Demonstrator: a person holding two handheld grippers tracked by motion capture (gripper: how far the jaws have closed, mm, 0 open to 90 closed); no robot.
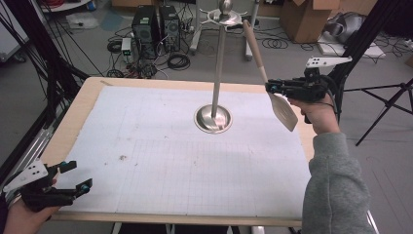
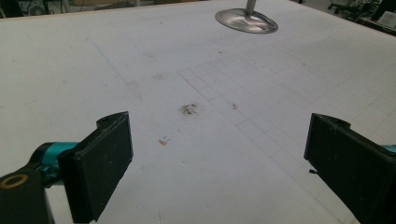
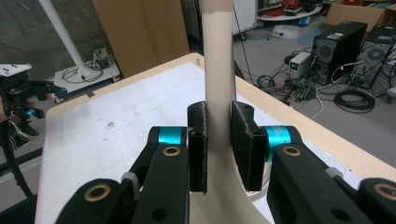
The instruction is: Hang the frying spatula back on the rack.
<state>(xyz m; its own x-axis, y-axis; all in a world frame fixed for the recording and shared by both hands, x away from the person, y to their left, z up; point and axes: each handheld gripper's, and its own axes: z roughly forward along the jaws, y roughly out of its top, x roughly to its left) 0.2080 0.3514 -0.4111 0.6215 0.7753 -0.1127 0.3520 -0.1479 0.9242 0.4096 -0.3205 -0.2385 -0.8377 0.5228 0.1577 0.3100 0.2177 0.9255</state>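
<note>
Spatula (image 1: 272,83): you hold it in the air at the table's far right edge, handle end up near the rack top, blade hanging down over the mat's right margin. It tilts, top leaning left toward the rack.
Right gripper (image 1: 269,87): jaws clamped on the spatula's neck, just above the blade; in the right gripper view the pale handle (image 3: 218,70) runs straight up between the two pads (image 3: 198,140), both pressing on it.
Left gripper (image 1: 78,176): jaws apart, nothing between them; it rests at the near left corner, well apart from the work. The left gripper view looks across bare mat (image 2: 196,154) to the rack base (image 2: 246,20).
Rack (image 1: 217,73): one thin steel post on a round base mid-table, hook ring and ball knob at the top (image 1: 224,13). The handle end stands just beside that ring; whether it touches a hook I cannot tell.
Risk, slip: your grip sits low, with most of the length above the pads. Likely the spatula pivots in the jaws if the top meets a hook.
Risk, tip: the post looks top-heavy for its base. Push the handle sideways against the ring and you may rock or topple the rack; your left gripper is too far off to steady it.
Risk, miss: the hanging hole is not visible from here. Let go before it seats and the spatula drops to the table or off the right edge.
Risk, blade: it hangs near the table edge and could snag if you lower it.
</note>
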